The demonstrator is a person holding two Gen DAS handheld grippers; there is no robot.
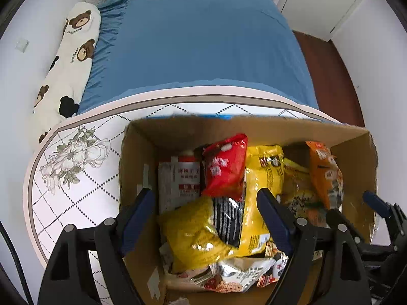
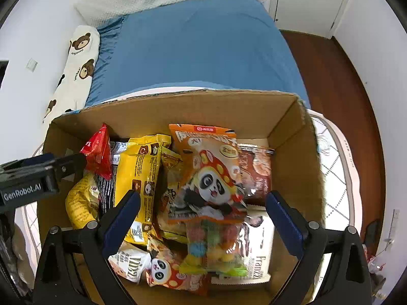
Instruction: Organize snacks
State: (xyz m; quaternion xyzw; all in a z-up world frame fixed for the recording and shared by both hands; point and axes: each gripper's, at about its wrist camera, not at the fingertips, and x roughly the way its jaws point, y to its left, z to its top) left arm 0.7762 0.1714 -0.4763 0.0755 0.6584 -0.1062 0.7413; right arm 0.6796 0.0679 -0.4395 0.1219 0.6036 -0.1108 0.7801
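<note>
An open cardboard box (image 1: 137, 137) (image 2: 292, 139) sits on a round floral table and holds several snack bags. In the left wrist view I see a red bag (image 1: 226, 167), a yellow bag (image 1: 264, 190), an orange bag (image 1: 324, 172) and a white carton (image 1: 178, 185). My left gripper (image 1: 207, 198) is open above the box's left half, empty. In the right wrist view an orange panda bag (image 2: 211, 175) stands upright, with a yellow bag (image 2: 142, 178) to its left and a Franzzi pack (image 2: 259, 259) at the right. My right gripper (image 2: 203, 203) is open around the panda bag, apart from it.
The round table (image 1: 71, 178) has a white quilted floral top. Behind it is a bed with a blue sheet (image 1: 198, 40) and a bear-print bolster (image 1: 68, 58). White wardrobe doors (image 2: 313, 2) and brown floor (image 2: 338, 81) lie to the right.
</note>
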